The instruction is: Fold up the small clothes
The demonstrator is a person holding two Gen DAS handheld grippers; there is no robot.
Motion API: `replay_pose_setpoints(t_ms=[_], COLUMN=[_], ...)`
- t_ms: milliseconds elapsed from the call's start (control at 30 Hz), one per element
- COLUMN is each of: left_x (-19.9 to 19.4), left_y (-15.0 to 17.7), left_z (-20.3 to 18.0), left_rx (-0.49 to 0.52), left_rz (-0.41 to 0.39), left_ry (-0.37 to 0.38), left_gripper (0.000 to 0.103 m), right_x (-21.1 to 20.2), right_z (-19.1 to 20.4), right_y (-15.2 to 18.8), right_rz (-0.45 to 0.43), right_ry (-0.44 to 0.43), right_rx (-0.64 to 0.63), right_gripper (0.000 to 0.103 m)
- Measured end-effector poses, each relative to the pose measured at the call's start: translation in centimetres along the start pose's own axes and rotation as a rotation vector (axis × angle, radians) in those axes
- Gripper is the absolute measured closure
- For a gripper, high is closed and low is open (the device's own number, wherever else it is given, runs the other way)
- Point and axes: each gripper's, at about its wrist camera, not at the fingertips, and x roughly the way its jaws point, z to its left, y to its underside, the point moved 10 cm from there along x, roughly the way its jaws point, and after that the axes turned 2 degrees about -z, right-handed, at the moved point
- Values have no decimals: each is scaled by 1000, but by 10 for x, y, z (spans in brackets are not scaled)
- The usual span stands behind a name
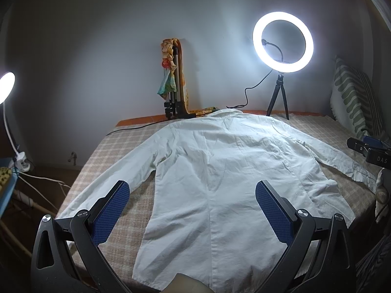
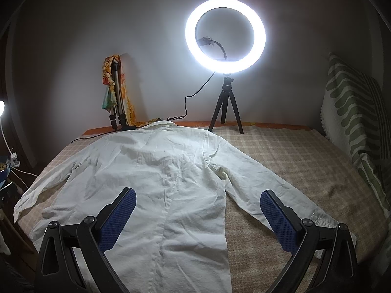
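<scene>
A white long-sleeved shirt (image 1: 220,171) lies flat, back up, on a checked bed cover (image 1: 117,151), collar at the far end and both sleeves spread out. It also shows in the right wrist view (image 2: 156,183). My left gripper (image 1: 193,190) is open and empty, held above the shirt's lower left part. My right gripper (image 2: 198,197) is open and empty, held above the shirt's lower right side, near the right sleeve (image 2: 264,188). The right gripper's body shows at the right edge of the left wrist view (image 1: 369,150).
A lit ring light on a small tripod (image 2: 226,56) stands at the far edge. A folded tripod wrapped in colourful cloth (image 2: 114,92) leans on the wall. A green-striped pillow (image 2: 354,112) stands at the right. A second lamp (image 1: 6,85) and cables are at the left.
</scene>
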Motion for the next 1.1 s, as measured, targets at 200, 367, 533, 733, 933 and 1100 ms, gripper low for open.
replay_pose_setpoints(t_ms=[200,367,533,733,933,1100], left_x=[0,-3,-10,-23,-37,-51], left_y=[0,-2,-2,6,7,6], left_z=[0,5,10,3,-7,-13], left_rx=[1,-2,2,10,13,24], left_rz=[-1,7,7,5,-13,-43], left_ry=[0,2,-8,-14,-5,1], left_gripper=[0,0,0,0,0,0], right_x=[-1,-4,-8,-21,-36,-49], right_z=[2,-1,-1,3,2,6], right_y=[-1,-3,-2,-2,0,-2], right_rz=[-1,4,1,-14,-24,-45], right_ry=[1,0,2,12,20,15], right_rx=[0,5,5,-11,-8,-17], right_gripper=[0,0,0,0,0,0])
